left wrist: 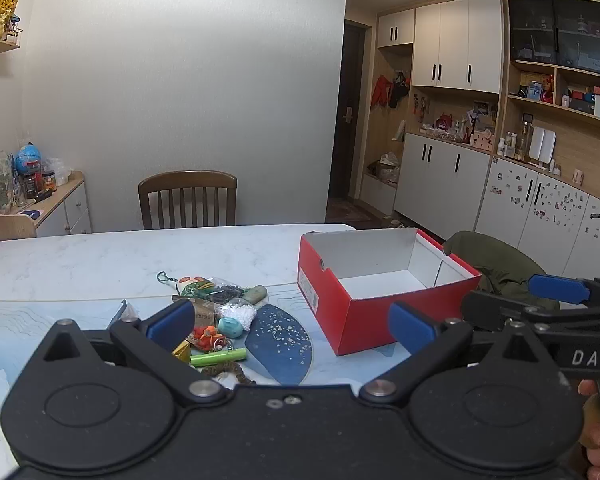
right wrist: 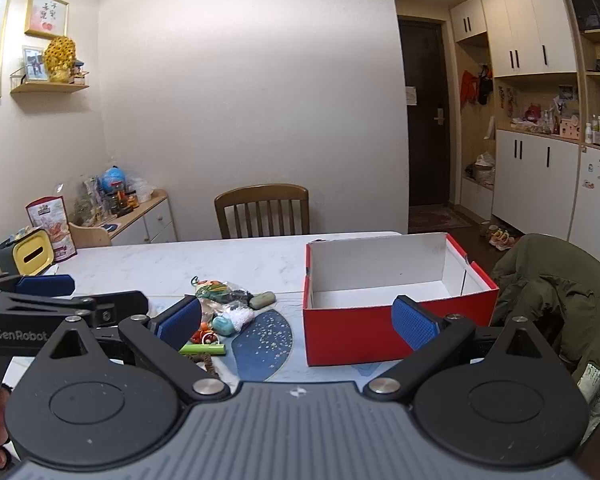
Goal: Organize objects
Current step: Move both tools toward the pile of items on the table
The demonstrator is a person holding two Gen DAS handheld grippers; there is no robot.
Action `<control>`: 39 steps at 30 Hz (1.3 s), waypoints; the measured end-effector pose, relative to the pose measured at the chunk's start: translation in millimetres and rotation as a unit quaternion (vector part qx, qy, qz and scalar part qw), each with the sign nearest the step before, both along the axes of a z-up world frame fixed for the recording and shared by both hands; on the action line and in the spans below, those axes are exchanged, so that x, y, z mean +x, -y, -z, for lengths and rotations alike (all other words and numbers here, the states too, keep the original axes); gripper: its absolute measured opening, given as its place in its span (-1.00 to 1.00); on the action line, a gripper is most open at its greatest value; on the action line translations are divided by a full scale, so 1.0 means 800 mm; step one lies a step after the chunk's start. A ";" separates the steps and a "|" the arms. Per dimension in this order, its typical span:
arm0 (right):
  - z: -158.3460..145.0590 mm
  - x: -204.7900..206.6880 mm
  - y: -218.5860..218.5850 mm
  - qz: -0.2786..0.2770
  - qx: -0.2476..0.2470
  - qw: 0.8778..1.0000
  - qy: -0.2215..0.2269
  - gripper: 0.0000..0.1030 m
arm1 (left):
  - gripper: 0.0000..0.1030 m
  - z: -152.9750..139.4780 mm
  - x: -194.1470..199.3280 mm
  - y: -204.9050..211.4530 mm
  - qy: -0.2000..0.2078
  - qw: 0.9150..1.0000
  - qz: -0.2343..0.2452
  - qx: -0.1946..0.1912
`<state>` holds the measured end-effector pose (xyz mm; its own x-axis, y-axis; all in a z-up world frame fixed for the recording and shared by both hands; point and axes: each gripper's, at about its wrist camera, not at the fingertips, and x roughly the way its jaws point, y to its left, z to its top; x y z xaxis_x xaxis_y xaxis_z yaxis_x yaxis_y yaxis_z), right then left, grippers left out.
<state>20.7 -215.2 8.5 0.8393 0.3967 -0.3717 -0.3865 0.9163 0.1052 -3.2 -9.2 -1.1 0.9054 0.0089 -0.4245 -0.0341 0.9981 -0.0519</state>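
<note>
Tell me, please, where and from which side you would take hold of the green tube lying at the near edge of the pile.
Grip the green tube around its middle, coming down from above with the open left gripper, probably the nearer one, jaws across its narrow width. It lies flat on the table, long axis left to right, near side free; toys crowd its far side.

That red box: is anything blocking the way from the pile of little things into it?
Nothing visible does. The pile lies left of the red box, with only bare table between them. The box is open-topped and looks empty. Both hand-held grippers hover open above the table.
</note>
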 end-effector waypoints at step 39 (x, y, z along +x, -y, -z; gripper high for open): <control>0.027 0.075 -0.152 -0.020 -0.042 0.998 -0.037 0.98 | 0.99 0.034 0.081 -0.151 -0.045 0.998 0.000 -0.043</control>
<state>80.4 -93.8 -13.2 0.7927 0.3936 -0.4655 -0.4165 0.9073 0.0579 61.6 111.7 -28.3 0.8637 -0.0311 -0.5031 -0.0423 0.9901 -0.1338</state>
